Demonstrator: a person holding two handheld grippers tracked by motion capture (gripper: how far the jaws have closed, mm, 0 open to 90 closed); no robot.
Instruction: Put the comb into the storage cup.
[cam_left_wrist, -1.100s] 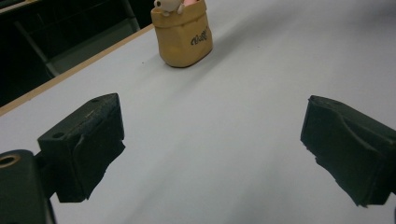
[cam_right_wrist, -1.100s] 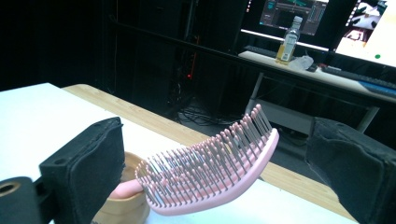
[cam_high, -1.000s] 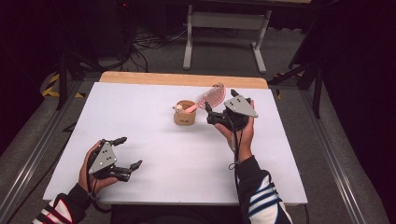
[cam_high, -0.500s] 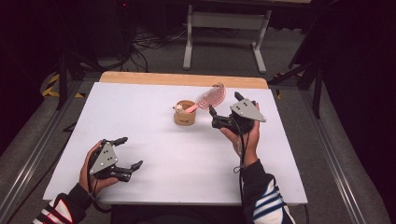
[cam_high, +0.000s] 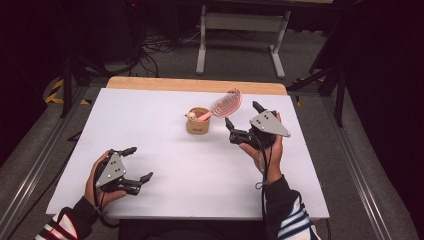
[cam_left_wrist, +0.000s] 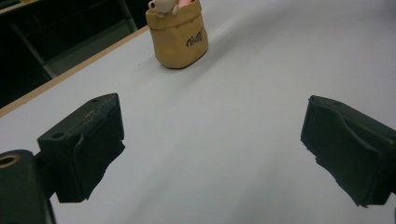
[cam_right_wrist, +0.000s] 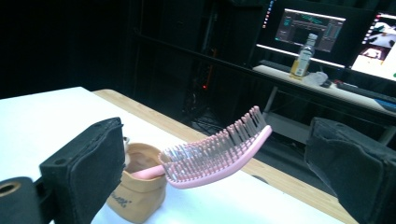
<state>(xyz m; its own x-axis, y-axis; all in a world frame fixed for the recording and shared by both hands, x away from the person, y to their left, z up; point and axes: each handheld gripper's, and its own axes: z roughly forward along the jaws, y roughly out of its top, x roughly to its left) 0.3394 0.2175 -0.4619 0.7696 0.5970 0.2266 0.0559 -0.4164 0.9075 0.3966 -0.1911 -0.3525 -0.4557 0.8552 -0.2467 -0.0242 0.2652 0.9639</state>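
Observation:
A small tan pot (cam_high: 198, 121) stands upright near the middle of the white table (cam_high: 150, 130), with a pink hairbrush (cam_high: 225, 106) leaning out of it to the right. The brush head (cam_right_wrist: 219, 151) hangs free in front of my right gripper's jaws, above the pot (cam_right_wrist: 133, 189). My right gripper (cam_high: 244, 121) is open, held just right of the pot, apart from the brush. My left gripper (cam_high: 137, 165) is open near the front left edge, with nothing between its jaws. In the left gripper view the pot (cam_left_wrist: 178, 35) stands far ahead.
A wooden strip (cam_high: 195, 85) runs along the table's far edge. Beyond it a metal frame (cam_high: 240, 30) and cables lie on the floor. In the right gripper view a desk with monitors (cam_right_wrist: 313, 28) and a bottle (cam_right_wrist: 304, 55) stands behind.
My right gripper has drawn back to the right and slightly toward the person, away from the brush. The brush stays leaning in the pot. My left gripper has not moved.

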